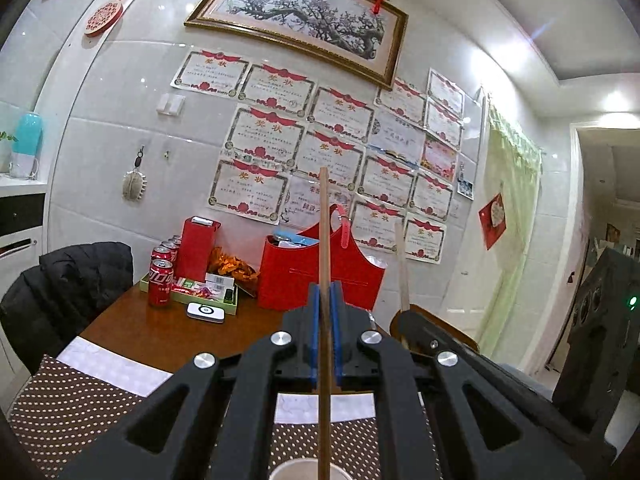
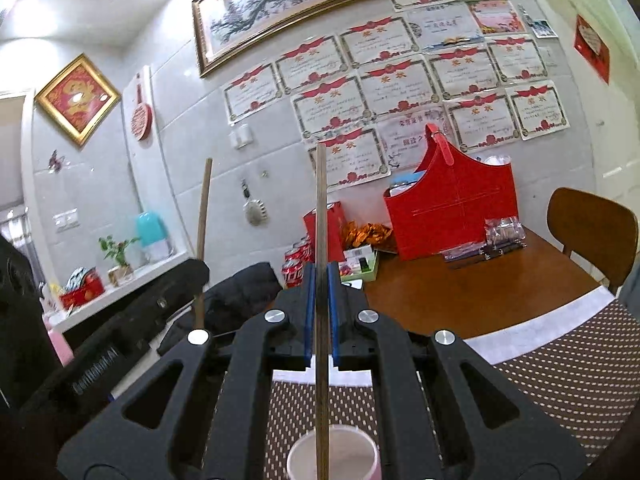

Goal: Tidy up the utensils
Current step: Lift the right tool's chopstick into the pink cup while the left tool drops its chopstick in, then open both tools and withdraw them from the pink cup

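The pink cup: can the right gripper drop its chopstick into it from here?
Probably yes: the right gripper holds its chopstick upright, lower end over the pink cup, nothing between.

The paper cup [image 1: 306, 471] is cut off by the bottom edge in the left wrist view, only its rim showing. The chopstick [image 2: 321, 280] hides its lower end behind the cup's rim [image 2: 332, 440]. Print on the certificates [image 1: 264, 136] is too small to read.
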A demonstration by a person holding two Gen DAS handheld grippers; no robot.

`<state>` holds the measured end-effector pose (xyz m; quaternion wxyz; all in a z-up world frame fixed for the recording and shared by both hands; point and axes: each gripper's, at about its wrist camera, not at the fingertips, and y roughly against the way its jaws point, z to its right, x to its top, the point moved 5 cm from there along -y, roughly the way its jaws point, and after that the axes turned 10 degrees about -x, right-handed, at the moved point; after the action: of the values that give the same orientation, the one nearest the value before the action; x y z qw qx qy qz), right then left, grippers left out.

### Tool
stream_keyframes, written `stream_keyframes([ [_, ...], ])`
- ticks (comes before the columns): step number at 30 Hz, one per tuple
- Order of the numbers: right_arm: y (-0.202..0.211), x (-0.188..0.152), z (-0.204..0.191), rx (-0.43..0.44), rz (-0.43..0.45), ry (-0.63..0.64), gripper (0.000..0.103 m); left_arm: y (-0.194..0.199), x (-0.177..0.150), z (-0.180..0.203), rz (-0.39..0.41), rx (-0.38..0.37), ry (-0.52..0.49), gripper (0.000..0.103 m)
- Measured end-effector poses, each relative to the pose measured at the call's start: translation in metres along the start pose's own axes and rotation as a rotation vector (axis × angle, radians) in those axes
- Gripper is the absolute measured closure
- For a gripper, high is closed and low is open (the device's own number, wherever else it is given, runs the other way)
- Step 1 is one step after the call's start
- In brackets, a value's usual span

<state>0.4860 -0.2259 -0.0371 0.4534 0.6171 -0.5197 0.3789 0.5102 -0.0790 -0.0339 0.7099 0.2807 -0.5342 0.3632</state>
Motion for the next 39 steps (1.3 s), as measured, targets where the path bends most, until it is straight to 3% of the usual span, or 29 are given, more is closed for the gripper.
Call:
stream_keyframes([
  [11, -0.043, -0.030, 0.017, -0.045, -0.010, -0.041, 0.096, -0.045, -0.044, -0.038, -0.028, 0.003, 0.048, 0.098],
  [21, -0.047, -0.053, 0.021, -0.039, -0.078, -0.003, 0.096, -0.048, -0.077, -0.044, -0.076, 0.015, 0.041, 0.097],
  [23, -0.044, -0.054, 0.024, -0.052, -0.097, -0.002, 0.095, -0.046, -0.079, -0.042, -0.106, 0.028, 0.020, 0.077],
  [24, -0.041, -0.053, 0.027, -0.057, -0.103, -0.009, 0.092, -0.043, -0.079, -0.043, -0.110, 0.048, 0.022, 0.061],
  [25, -0.037, -0.050, 0.032, -0.067, -0.108, -0.021, 0.075, -0.040, -0.078, -0.045, -0.112, 0.054, 0.033, 0.049],
  [26, -0.031, -0.047, 0.038, -0.083, -0.106, -0.042, 0.059, -0.035, -0.075, -0.048, -0.110, 0.056, 0.051, 0.046],
  [27, -0.027, -0.043, 0.043, -0.079, -0.098, -0.059, 0.018, -0.028, -0.071, -0.053, -0.110, 0.067, 0.072, 0.034],
  [28, -0.019, -0.039, 0.047, -0.071, -0.080, -0.075, 0.006, -0.022, -0.068, -0.055, -0.109, 0.069, 0.081, 0.026],
  [31, 0.001, -0.028, 0.051, -0.063, -0.084, -0.059, 0.006, -0.002, -0.055, -0.053, -0.096, 0.095, 0.058, 0.019],
  [39, 0.056, -0.005, 0.060, -0.119, -0.085, -0.066, 0.006, 0.054, -0.024, -0.017, -0.121, 0.178, -0.066, 0.015],
])
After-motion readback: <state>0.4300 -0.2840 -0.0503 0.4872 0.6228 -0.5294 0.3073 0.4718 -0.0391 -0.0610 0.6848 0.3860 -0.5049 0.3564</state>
